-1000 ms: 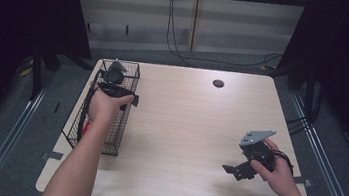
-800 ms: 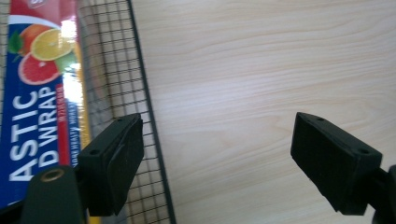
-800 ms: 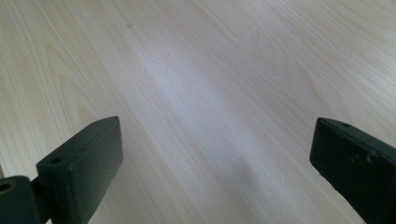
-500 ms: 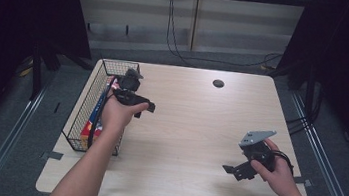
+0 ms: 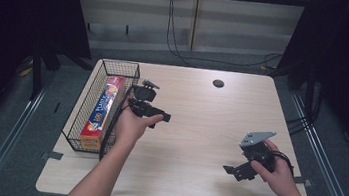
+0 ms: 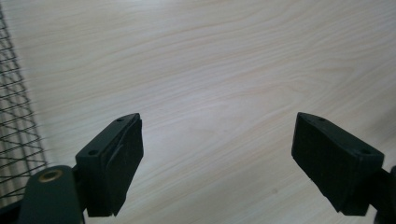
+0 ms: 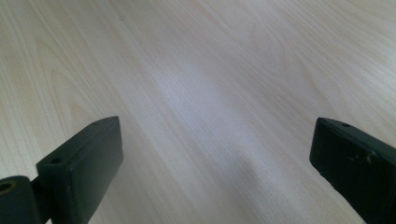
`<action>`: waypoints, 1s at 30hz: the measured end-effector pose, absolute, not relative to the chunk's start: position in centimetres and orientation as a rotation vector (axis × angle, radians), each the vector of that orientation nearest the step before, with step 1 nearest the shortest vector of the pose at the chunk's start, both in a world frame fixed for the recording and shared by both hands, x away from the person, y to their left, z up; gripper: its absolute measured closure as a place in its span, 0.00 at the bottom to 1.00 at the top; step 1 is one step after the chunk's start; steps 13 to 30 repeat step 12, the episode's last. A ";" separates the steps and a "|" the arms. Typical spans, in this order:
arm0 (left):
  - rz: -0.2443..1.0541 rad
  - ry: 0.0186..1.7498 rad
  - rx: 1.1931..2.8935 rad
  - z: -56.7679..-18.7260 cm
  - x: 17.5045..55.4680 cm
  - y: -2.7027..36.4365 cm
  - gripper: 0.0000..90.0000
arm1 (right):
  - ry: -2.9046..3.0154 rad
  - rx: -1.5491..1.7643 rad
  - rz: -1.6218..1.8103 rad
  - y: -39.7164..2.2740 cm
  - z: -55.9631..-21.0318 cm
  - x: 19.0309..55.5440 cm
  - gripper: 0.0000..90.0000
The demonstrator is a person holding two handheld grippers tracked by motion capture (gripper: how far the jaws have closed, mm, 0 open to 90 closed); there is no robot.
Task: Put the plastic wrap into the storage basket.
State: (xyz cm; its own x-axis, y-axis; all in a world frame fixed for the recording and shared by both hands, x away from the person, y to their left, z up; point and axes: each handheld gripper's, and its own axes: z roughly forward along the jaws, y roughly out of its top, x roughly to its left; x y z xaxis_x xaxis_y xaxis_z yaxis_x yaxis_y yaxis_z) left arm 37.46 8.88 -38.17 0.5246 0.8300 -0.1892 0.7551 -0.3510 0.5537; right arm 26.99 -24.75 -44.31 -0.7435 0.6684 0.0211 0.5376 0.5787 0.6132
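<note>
My left gripper point(image 5: 154, 106) hangs just beside the wire basket point(image 5: 87, 140), on its table-centre side, jaws spread wide with nothing between them but bare wooden table point(image 6: 224, 70); the basket's mesh point(image 6: 16, 121) shows at the edge of my left gripper view. Inside the basket lies a long foil box point(image 5: 103, 110), apart from my jaws. My right gripper point(image 5: 247, 165) sits well away from the basket, near the table's opposite side, jaws likewise wide apart and empty.
</note>
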 end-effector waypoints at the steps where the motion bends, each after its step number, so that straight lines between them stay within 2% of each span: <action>1: 0.164 1.269 2.180 -38.3 37.3 8.7 0.19 | 2.593 1.010 0.885 -24.8 -44.3 27.0 0.03; 11: 0.150 1.221 2.187 -40.5 36.0 7.1 0.17 | 2.588 1.022 0.883 -24.9 -44.7 27.0 0.03; 30: 0.150 1.221 2.187 -40.5 36.0 7.1 0.17 | 2.588 1.022 0.883 -24.9 -44.7 27.0 0.03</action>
